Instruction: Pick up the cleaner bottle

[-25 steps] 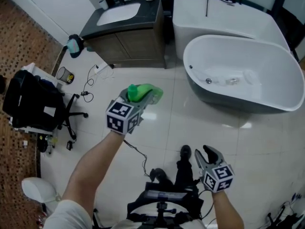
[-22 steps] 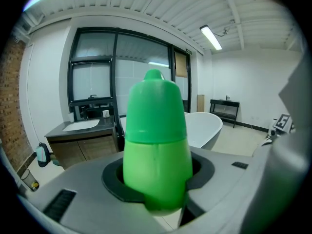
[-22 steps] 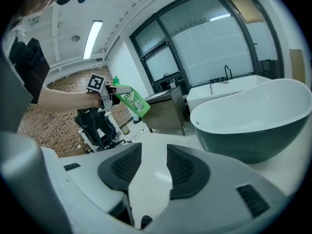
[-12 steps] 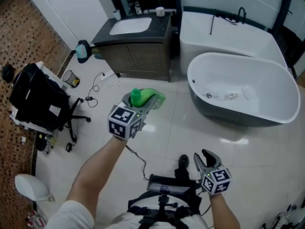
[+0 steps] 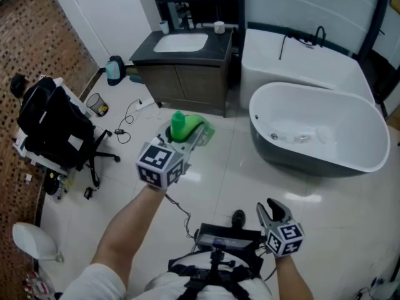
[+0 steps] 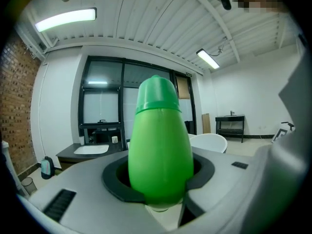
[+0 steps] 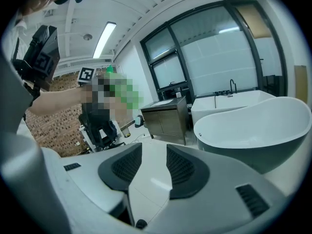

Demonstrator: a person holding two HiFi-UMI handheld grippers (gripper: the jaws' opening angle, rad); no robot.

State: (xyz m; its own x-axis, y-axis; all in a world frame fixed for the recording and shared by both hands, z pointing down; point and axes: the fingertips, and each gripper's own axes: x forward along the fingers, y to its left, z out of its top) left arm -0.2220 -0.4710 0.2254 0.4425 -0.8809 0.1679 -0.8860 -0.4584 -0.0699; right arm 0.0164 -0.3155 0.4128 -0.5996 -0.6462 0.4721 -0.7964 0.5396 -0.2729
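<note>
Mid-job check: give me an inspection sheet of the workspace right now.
Surface: white tiled floor, glossy.
Job's things: green cleaner bottle, held clear of the floor.
Clutter: office chair carrying a black bag; small bin nearby.
Grippers: left gripper shut on the bottle; right gripper open, empty.
Cables: loose cable on the floor beside the vanity.
Surroundings: sink in the vanity top; freestanding bathtub.

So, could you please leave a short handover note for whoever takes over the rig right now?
Left claw: shut on the green cleaner bottle, cap up, held in the air above the tiled floor.
Right claw: open and empty, low at the person's side.
Done: the bottle is picked up.
Left: probably only to keep the grip steady; nothing shows where to set it down.
</note>
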